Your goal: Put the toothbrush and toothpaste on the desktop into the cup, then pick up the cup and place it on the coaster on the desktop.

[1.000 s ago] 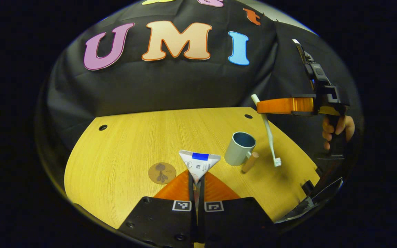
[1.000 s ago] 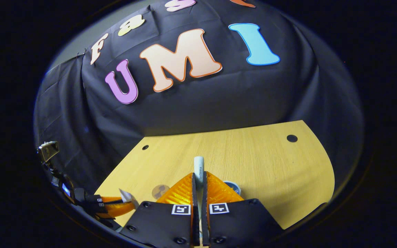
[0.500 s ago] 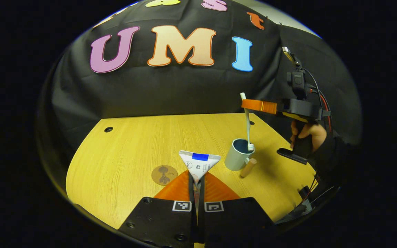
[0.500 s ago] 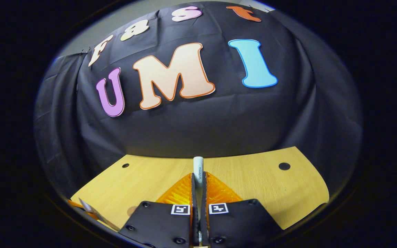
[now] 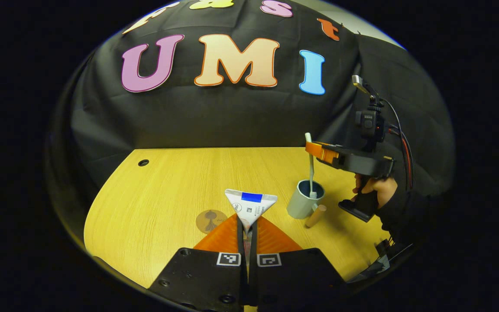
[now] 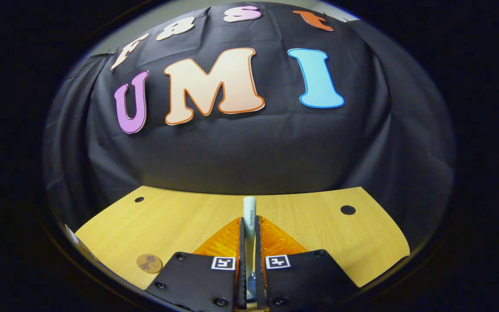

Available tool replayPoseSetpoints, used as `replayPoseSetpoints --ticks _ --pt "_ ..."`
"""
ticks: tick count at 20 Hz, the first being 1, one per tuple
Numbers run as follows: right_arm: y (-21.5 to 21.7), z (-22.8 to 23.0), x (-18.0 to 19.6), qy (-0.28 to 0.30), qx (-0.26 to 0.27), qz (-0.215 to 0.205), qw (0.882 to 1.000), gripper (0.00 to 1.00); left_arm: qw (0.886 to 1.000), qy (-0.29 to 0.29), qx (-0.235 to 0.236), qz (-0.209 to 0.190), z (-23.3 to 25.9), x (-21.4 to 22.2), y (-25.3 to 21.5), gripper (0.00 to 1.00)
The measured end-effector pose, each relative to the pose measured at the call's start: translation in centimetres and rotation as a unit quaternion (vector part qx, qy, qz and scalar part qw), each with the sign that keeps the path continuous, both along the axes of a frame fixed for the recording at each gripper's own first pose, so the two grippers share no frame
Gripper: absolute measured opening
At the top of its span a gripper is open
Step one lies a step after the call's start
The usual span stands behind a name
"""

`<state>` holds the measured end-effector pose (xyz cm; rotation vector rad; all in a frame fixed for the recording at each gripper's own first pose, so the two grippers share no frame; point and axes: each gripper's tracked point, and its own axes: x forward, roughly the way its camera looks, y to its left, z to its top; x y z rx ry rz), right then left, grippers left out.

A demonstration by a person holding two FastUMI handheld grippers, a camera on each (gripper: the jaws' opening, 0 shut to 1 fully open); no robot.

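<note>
On the desk (image 5: 158, 195) in the left gripper view, we see a grey cup (image 5: 303, 200) standing up, with a small wooden stick (image 5: 315, 216) lying just beside it. Our left hand-held gripper (image 5: 246, 225) has its two fingers pressed on the toothpaste (image 5: 250, 206), and the tube's flat end points up and away from us. A round brown coaster (image 5: 211, 221) lies on the desk to the left of the tube. Farther off, the right hand-held gripper (image 5: 314, 149) pinches the toothbrush (image 5: 310, 167) near its top. The brush hangs straight down and its bristle end is inside the cup. A hand (image 5: 373, 188) holds that gripper's handle.

Low in the right gripper view, we see the right hand-held gripper (image 6: 249, 229) squeezing the toothbrush (image 6: 249, 212), whose white handle end sticks out past the fingers. The coaster (image 6: 149, 263) lies on the desk (image 6: 319, 225) at the lower left.
</note>
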<state>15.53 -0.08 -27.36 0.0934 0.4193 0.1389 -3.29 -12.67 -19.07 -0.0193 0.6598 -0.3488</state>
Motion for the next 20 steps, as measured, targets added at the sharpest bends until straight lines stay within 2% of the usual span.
replayPoseSetpoints --ticks 3,4,5,6,7,10,11,18,19,20 --pt "-0.4 -0.9 -1.5 0.012 -0.006 -0.002 1.000 0.10 1.000 -0.006 0.001 -0.007 0.3 0.5 -0.7 0.00" --pt "-0.4 -1.0 -2.1 0.017 -0.008 0.001 1.000 0.23 1.000 -0.006 0.001 -0.012 0.3 0.5 -0.9 0.00" --pt "-0.5 -1.3 -2.6 0.021 -0.010 0.004 1.000 0.28 1.000 -0.007 -0.001 -0.016 0.5 0.6 -1.2 0.00" --pt "-0.6 -1.4 -3.1 0.022 -0.009 0.007 1.000 0.29 1.000 -0.007 -0.003 -0.020 0.5 0.9 -1.4 0.00" --pt "-0.8 -1.2 -3.6 0.021 -0.008 0.009 1.000 0.35 1.000 -0.010 -0.007 -0.024 0.8 1.2 -1.8 0.00" --pt "-2.5 -1.1 -5.9 0.023 -0.012 -0.001 1.000 1.00 0.999 -0.015 -0.015 -0.037 1.2 1.8 -3.3 0.00" --pt "-3.5 -1.4 -6.7 0.028 -0.015 -0.006 0.999 0.96 0.999 -0.018 -0.018 -0.042 1.6 2.2 -3.8 0.00" --pt "-7.9 -4.0 -13.0 0.090 -0.005 -0.038 0.995 0.99 0.996 -0.047 -0.036 -0.072 3.7 4.4 -7.2 0.00" --pt "-8.3 -4.2 -13.8 0.096 -0.002 -0.042 0.994 0.96 0.995 -0.049 -0.039 -0.076 4.0 4.7 -7.8 0.00" --pt "-8.5 -4.5 -14.6 0.102 0.000 -0.043 0.994 0.99 0.994 -0.052 -0.044 -0.080 4.1 5.1 -8.5 0.00"
